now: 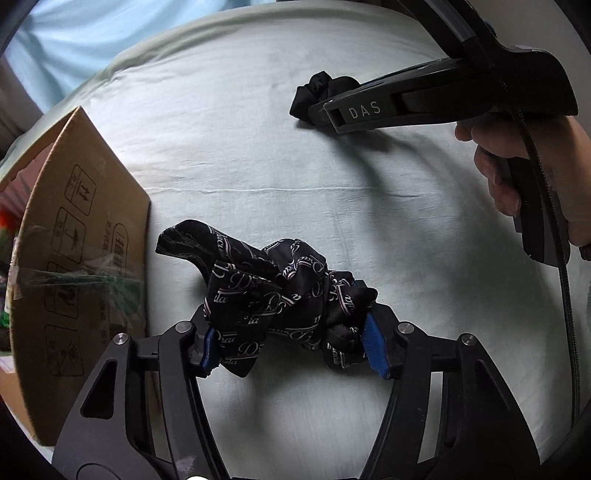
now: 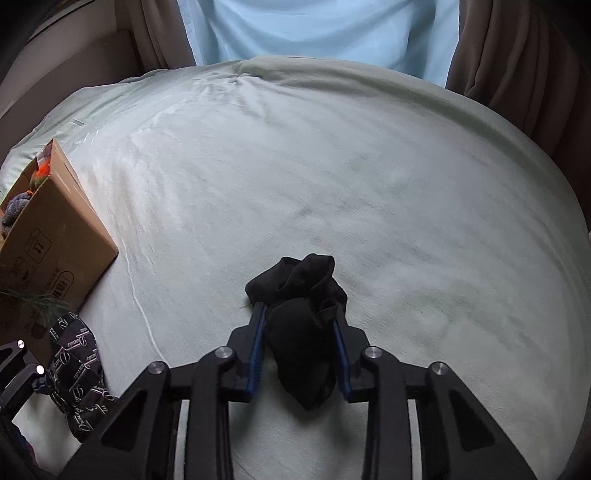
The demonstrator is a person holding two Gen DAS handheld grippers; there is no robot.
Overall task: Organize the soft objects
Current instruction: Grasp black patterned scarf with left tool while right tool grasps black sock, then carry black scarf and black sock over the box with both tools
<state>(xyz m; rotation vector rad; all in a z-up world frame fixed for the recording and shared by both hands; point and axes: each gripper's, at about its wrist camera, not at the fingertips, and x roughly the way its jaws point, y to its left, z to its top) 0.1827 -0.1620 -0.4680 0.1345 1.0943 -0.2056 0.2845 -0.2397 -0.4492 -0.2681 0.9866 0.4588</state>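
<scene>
A black scarf with white script lettering lies bunched on the pale green bed sheet. My left gripper straddles it with its blue pads wide apart, the cloth filling the gap. The scarf also shows in the right wrist view. A plain black sock bundle sits between the blue pads of my right gripper, which press on it. In the left wrist view the right gripper is at the upper right on the black sock bundle.
An open cardboard box stands at the left edge of the bed, holding soft items, and shows in the right wrist view. A light blue curtain and brown drapes hang beyond the bed.
</scene>
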